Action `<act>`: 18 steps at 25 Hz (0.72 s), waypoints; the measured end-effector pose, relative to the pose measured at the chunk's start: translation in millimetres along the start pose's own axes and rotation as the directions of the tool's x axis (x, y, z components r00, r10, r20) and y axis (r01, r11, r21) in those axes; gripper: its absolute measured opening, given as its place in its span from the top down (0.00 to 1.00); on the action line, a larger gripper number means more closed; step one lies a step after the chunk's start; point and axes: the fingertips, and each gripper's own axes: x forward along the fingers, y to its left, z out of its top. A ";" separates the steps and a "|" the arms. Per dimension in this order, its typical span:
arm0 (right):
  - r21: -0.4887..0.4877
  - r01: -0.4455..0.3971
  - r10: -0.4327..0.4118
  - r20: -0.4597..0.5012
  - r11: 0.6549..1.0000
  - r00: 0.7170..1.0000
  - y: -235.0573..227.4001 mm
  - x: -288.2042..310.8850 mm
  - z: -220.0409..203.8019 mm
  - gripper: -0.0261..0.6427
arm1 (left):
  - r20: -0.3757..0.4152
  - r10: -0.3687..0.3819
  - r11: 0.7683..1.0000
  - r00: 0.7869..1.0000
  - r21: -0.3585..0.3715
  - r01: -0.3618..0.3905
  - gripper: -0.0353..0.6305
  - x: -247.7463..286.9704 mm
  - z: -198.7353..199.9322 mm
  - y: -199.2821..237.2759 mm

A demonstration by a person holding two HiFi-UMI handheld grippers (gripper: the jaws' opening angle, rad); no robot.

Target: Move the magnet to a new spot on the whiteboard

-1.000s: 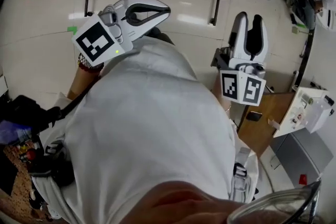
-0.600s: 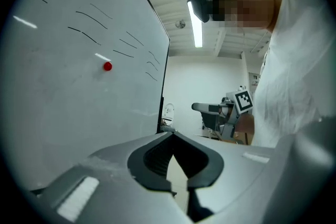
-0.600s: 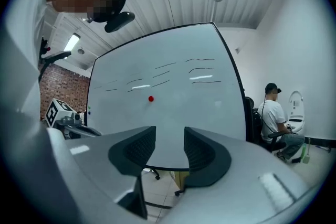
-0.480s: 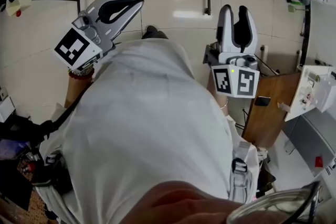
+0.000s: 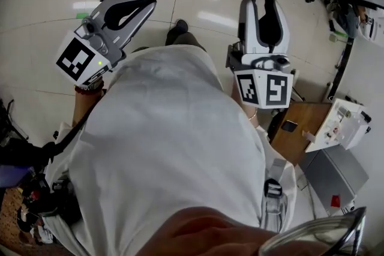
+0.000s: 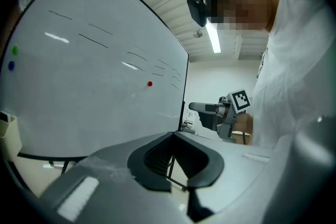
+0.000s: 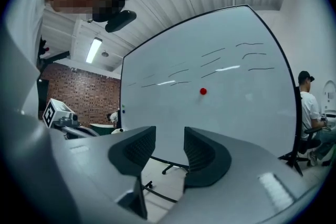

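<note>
Right gripper (image 7: 168, 139) hung released, left gripper (image 6: 172, 136) clenched on nothing. The red magnet (image 7: 203, 91) sat on the whiteboard (image 7: 236, 123), at one o'clock off my right jaws, well apart. My worry: a skewed approach could nudge it sliding. The board's strokes were illegible.

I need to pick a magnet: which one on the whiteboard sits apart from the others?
The red magnet, alone out on the whiteboard; the green magnet and blue magnet sit close together at one edge.
</note>
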 end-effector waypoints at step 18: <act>-0.114 0.076 -0.082 -0.051 0.991 0.995 153.7 -140.1 -0.3 0.72 | 0.027 -0.063 0.997 0.998 -0.037 0.064 0.94 -160.5 -52.5 -93.9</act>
